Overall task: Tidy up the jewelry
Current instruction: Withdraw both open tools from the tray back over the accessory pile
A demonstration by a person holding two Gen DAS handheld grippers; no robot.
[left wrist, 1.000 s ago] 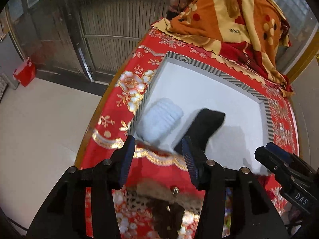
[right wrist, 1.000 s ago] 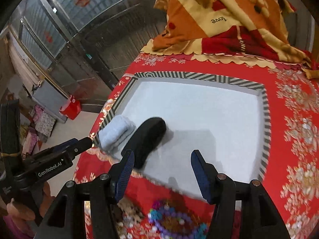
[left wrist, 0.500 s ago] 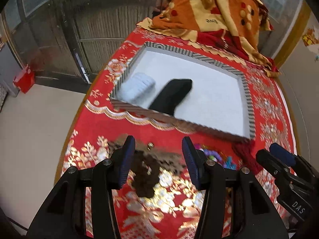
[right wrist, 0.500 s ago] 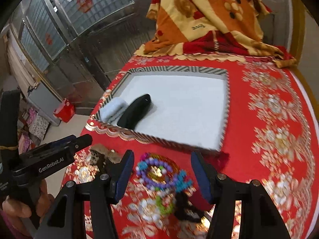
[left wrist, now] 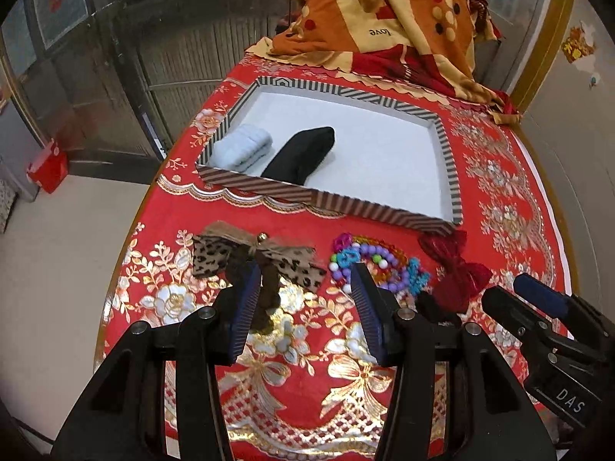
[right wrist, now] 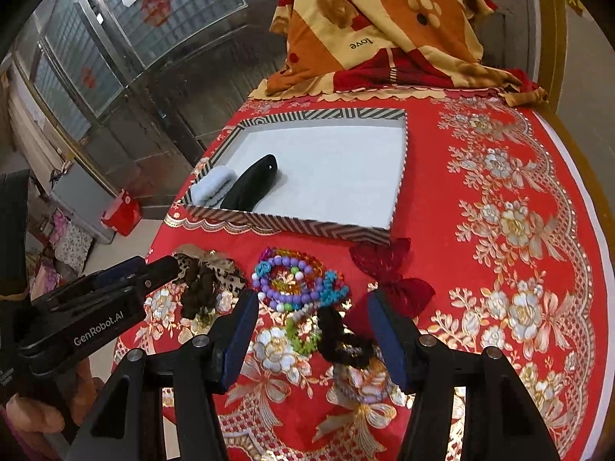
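A shallow tray (right wrist: 292, 223) with a striped rim and white floor sits on the red cloth, a pale blue roll (right wrist: 211, 190) and a black roll (right wrist: 250, 184) side by side in its near-left corner. Just in front of it lie the loose pieces — a leopard-print bow (left wrist: 253, 257), a heap of coloured bead bracelets (right wrist: 296, 280), a dark red bow (right wrist: 392, 276), a black scrunchie (right wrist: 342, 340).

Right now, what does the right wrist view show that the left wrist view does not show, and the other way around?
Only the right wrist view shows the green beads, the whole black scrunchie, a lilac band and a hand. Only the left wrist view shows the leopard bow unhidden. Both show the tray holding a blue roll and a black roll, the bead bracelets, the red bow, and open, empty fingers.
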